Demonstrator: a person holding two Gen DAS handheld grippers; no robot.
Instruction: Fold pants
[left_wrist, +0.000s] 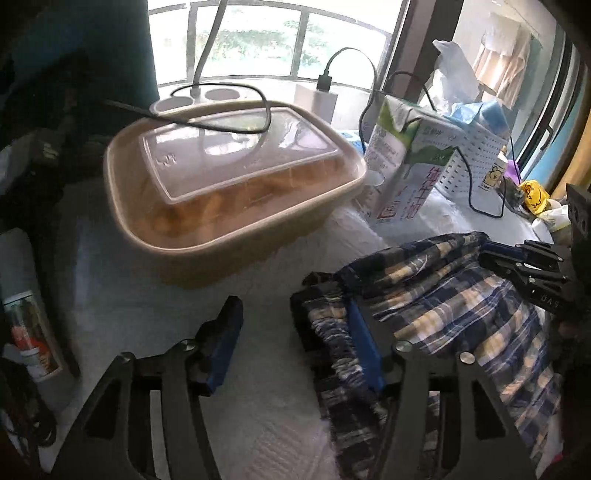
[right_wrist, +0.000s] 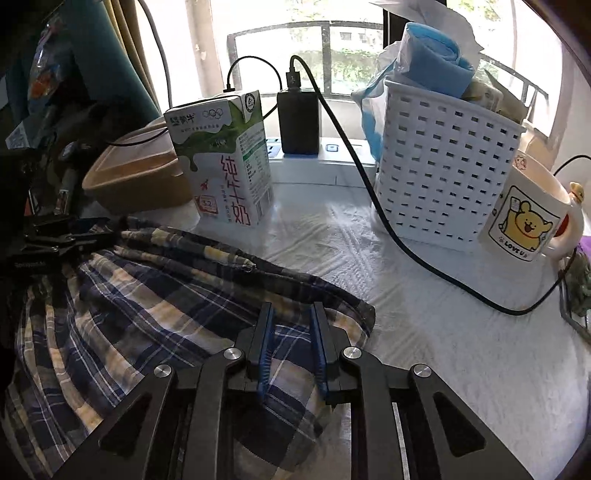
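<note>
Plaid blue, navy and cream pants (right_wrist: 147, 295) lie bunched on a white cloth-covered table (right_wrist: 424, 332). In the right wrist view my right gripper (right_wrist: 292, 310) stands narrow, its blue pads pinching a fold of the pants near their right edge. The left wrist view shows that gripper (left_wrist: 495, 258) at the far right, clamped on a raised ridge of the pants (left_wrist: 443, 295). My left gripper (left_wrist: 291, 306) is open. Its right finger (left_wrist: 364, 347) rests against the gathered waistband, and only bare cloth shows between its pads. From the right wrist view it (right_wrist: 92, 232) sits at the pants' far left edge.
A tan food container (left_wrist: 229, 177) with a clear lid stands just beyond the left gripper. A milk carton (right_wrist: 225, 158), a white perforated basket (right_wrist: 443, 166) and a bear mug (right_wrist: 524, 221) stand behind the pants. A black cable (right_wrist: 406, 254) trails across the cloth from a charger (right_wrist: 297, 122).
</note>
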